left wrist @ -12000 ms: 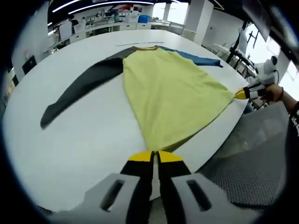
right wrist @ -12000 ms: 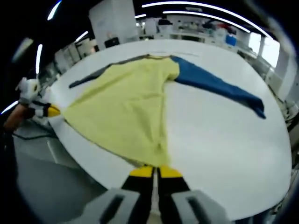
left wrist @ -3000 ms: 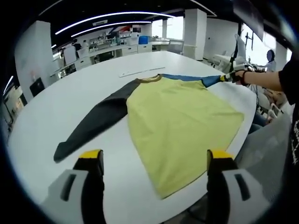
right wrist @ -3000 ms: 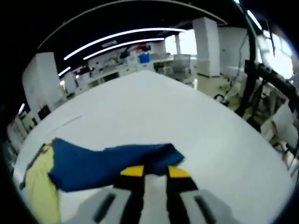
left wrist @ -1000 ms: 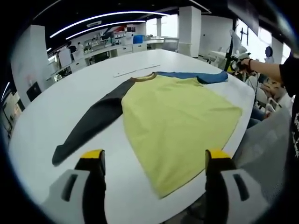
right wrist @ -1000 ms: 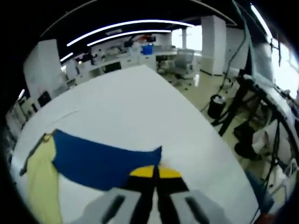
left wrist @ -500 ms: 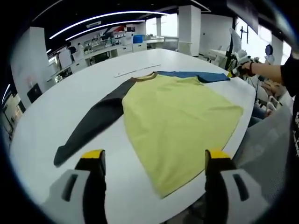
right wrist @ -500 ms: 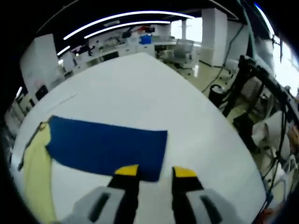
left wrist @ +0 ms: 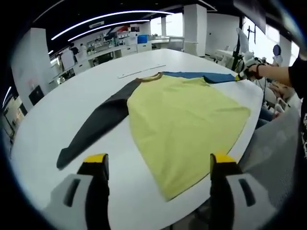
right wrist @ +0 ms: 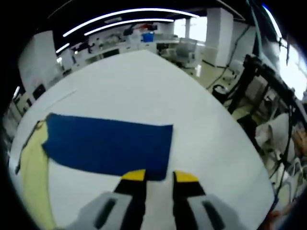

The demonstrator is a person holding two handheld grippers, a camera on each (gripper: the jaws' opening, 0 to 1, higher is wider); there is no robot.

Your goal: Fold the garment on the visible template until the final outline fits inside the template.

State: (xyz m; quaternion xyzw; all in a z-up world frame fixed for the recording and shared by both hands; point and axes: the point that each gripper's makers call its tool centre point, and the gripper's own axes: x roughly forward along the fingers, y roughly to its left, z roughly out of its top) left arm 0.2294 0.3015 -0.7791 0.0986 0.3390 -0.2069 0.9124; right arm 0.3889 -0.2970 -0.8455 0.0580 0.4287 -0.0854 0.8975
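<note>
A long-sleeved garment lies flat on the round white table point(left wrist: 53, 115). Its yellow body point(left wrist: 182, 120) spreads toward the near right edge. The black sleeve point(left wrist: 96, 127) runs down to the left, and the blue sleeve point(left wrist: 201, 75) reaches far right. My left gripper point(left wrist: 159, 162) stands wide open over the near table edge, holding nothing. In the right gripper view the blue sleeve point(right wrist: 110, 146) lies smooth, its cuff edge just ahead of my right gripper point(right wrist: 159, 176), which is open. A hand point(left wrist: 254, 71) holds that right gripper point(left wrist: 238, 76) at the cuff.
A thin pale strip point(left wrist: 141, 72) lies on the table beyond the collar. The table edge point(right wrist: 230, 143) drops off right of the cuff, with dark stands point(right wrist: 261, 76) and floor beyond. A person's dark sleeve point(left wrist: 297, 81) shows at the right.
The right gripper, shut on the blue cuff a second ago, has let go and the sleeve now lies flat and spread. The left gripper stays open and still.
</note>
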